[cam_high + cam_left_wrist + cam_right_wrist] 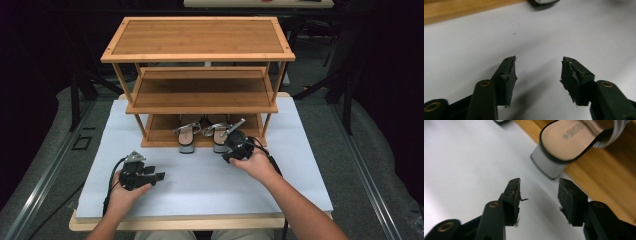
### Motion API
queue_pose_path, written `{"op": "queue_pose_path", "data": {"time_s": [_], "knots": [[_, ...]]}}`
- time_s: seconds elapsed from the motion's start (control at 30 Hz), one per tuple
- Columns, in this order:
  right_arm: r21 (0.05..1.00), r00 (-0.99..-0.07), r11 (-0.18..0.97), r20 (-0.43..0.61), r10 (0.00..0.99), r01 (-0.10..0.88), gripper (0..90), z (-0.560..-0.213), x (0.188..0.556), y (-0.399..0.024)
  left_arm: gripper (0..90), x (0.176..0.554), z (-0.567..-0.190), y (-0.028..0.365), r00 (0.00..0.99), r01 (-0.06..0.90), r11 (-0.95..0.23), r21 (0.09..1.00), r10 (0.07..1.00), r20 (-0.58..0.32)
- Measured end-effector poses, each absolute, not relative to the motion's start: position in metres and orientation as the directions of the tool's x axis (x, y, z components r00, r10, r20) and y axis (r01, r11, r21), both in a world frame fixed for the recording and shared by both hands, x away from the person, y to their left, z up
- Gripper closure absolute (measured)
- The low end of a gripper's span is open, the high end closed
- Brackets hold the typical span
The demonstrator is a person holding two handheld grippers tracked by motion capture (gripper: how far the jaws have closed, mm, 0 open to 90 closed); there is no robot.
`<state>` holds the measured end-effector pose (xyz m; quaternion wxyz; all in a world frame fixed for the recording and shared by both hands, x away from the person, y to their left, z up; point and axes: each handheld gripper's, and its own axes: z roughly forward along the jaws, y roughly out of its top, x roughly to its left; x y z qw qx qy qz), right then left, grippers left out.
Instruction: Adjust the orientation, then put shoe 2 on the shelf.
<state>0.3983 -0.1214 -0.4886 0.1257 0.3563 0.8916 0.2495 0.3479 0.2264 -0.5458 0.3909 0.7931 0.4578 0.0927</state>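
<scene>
A pair of silver block-heel sandals stands on the bottom shelf of a bamboo shoe rack [200, 37]. The left sandal [187, 137] and the right sandal [218, 135] have their heels out over the shelf's front edge. My right gripper [228, 149] is just beside the right sandal's heel. In the right gripper view it [539, 181] is open and empty, with the sandal's tan insole [566, 140] and grey heel a little beyond the tips. My left gripper [157, 176] rests low at the front left. It [539, 60] is open over bare white cover.
The three-tier rack stands at the back of the white table cover [200, 185]. Its top and middle shelves [200, 92] hold nothing. Its bottom board [599, 170] runs past the right gripper, and a strip of it [461, 8] lies ahead of the left gripper.
</scene>
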Motion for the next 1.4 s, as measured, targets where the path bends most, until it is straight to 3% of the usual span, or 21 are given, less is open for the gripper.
{"op": "queue_pose_path", "data": {"time_s": [0.27, 0.57, 0.83, 1.0, 1.13, 1.4], "knots": [[0.585, -0.634, 0.563, -0.105, 0.766, 0.583, 58.5, -0.501, 0.379, -0.142, 61.4, 0.37, -0.531, 0.212, 0.558, 0.647, -0.284, 0.707, 0.809, -0.185], [0.651, -0.571, 0.439, -0.01, 0.821, 0.619, 61.6, -0.512, 0.387, -0.15, 74.2, 0.391, -0.522, 0.181, 0.581, 0.64, -0.284, 0.714, 0.787, -0.207], [0.672, -0.547, 0.405, -0.001, 0.837, 0.619, 69.7, -0.516, 0.394, -0.149, 78.6, 0.403, -0.521, 0.163, 0.582, 0.631, -0.294, 0.718, 0.792, -0.187], [0.669, -0.536, 0.398, 0.001, 0.844, 0.628, 70.1, -0.52, 0.398, -0.147, 79.3, 0.411, -0.526, 0.159, 0.568, 0.629, -0.277, 0.726, 0.801, -0.187], [0.677, -0.528, 0.375, 0.024, 0.849, 0.633, 70.1, -0.521, 0.401, -0.146, 84.8, 0.414, -0.528, 0.161, 0.583, 0.628, -0.271, 0.729, 0.785, -0.21], [0.686, -0.504, 0.355, 0.019, 0.863, 0.635, 71.8, -0.524, 0.406, -0.145, 84.8, 0.412, -0.528, 0.162, 0.571, 0.62, -0.267, 0.738, 0.799, -0.191]]}}
